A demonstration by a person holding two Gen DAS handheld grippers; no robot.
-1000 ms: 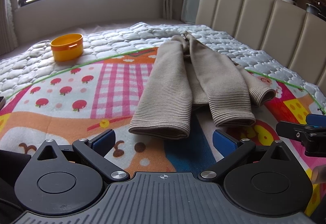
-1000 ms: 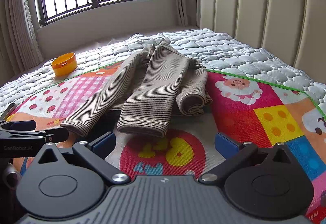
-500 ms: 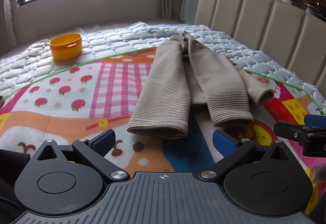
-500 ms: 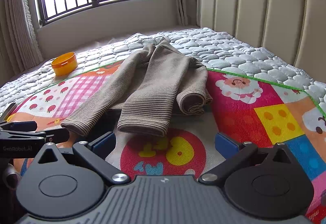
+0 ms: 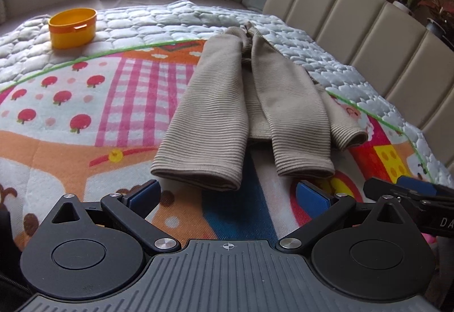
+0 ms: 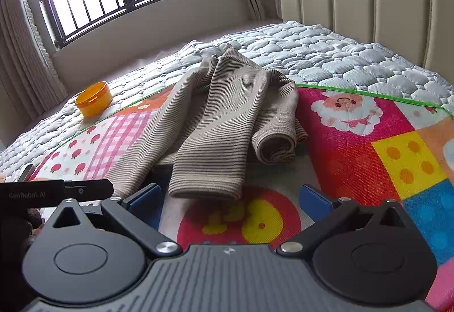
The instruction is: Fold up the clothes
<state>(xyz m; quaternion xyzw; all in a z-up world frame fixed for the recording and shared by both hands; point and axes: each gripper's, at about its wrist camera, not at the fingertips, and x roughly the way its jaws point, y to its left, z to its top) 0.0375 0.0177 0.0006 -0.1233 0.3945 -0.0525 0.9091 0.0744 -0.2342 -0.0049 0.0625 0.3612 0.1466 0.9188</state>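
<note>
Right now both tools hover spread and empty — the left gripper (image 5: 227, 194) before one cuff of the striped sweater (image 5: 249, 113) on the cartoon play mat (image 5: 85, 127), the right gripper (image 6: 231, 198) before the other. Likely trouble: pinching mat along with the cuff — or one layer only.
</note>
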